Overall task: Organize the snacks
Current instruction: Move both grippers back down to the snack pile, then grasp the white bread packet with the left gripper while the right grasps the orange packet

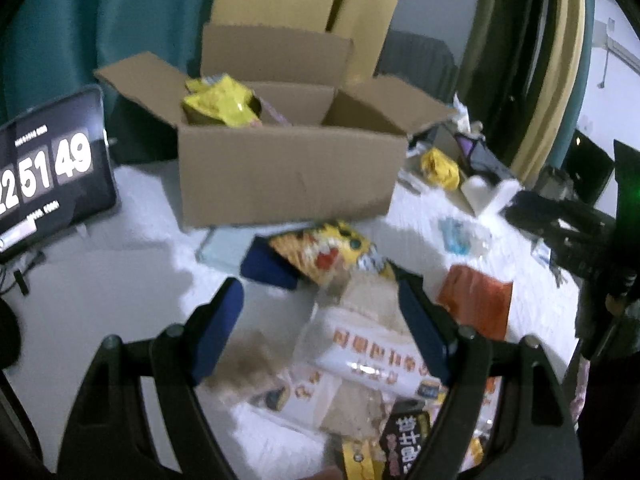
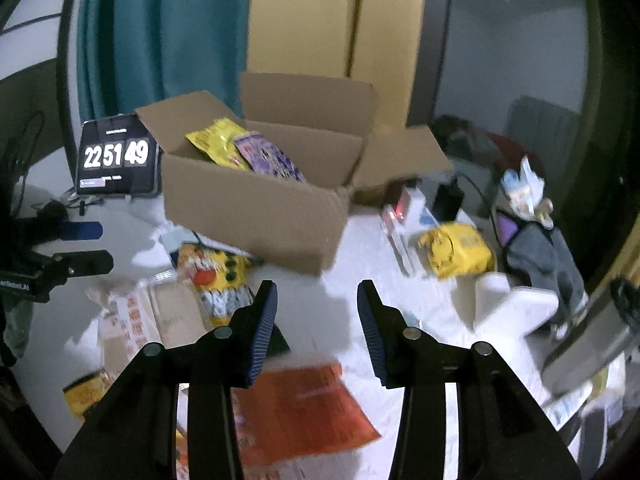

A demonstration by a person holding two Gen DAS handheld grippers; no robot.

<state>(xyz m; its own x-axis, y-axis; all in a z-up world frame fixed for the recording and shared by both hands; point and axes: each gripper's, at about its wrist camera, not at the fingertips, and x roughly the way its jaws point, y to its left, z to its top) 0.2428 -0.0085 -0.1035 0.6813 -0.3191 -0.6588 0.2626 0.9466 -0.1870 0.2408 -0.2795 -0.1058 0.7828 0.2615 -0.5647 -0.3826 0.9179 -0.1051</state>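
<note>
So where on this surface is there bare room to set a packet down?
Bare white surface lies between the tablet clock and the cardboard box, running toward the left gripper. Crowded: snack packets in front of the box, around the orange packet, and clutter to its right.

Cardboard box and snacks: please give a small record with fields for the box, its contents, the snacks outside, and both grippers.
box: cardboard box, flaps open, on the white table
inside: yellow bag, purple packet
outside: orange packet, yellow cartoon bag, clear bread pack
left gripper: open, above the bread pack
right gripper: open, empty, above the orange packet
</note>
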